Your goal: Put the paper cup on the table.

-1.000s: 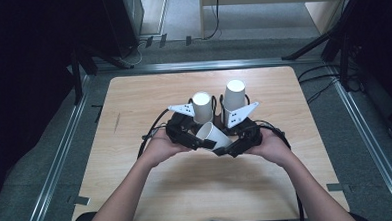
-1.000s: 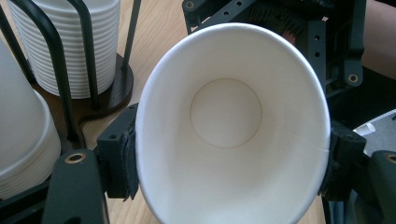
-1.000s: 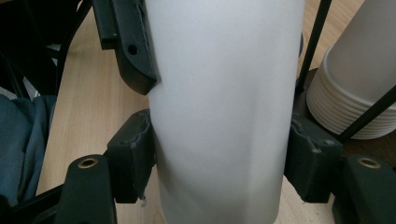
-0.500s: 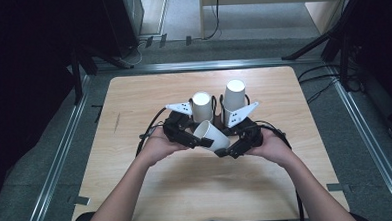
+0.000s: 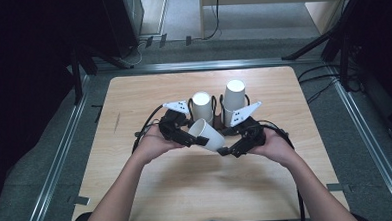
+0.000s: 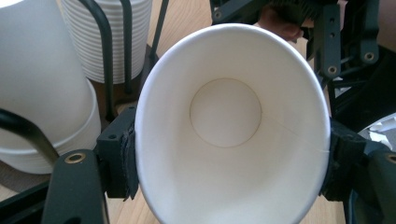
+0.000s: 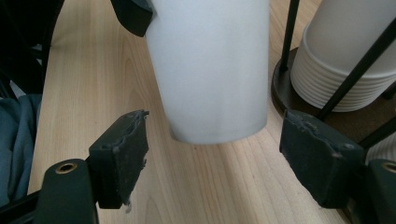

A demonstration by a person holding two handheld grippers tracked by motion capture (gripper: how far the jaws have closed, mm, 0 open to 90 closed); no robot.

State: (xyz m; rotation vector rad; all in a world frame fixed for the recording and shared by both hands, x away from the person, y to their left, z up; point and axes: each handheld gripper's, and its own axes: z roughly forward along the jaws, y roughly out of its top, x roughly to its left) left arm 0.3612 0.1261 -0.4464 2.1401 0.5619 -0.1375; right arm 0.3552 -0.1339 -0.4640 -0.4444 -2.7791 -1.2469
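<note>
Handing a single paper cup (image 5: 208,135) across, just near of the two cup stacks (image 5: 202,106).
Clamped at the rim by the left gripper (image 5: 191,139), mouth squeezed oval – right gripper (image 5: 225,151) just spread wide, pads (image 7: 122,154) clear of the base, above the surface (image 5: 197,185).

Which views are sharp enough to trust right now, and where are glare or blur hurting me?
High view: table evenly lit, surroundings dark, sharp overall. Left gripper view: paper cup bright inside but not blown out, its near rim slightly soft; the cup stack at upper left washes out. Right gripper view: the cup wall is soft and glary, while the pads and wood grain are crisp.
</note>
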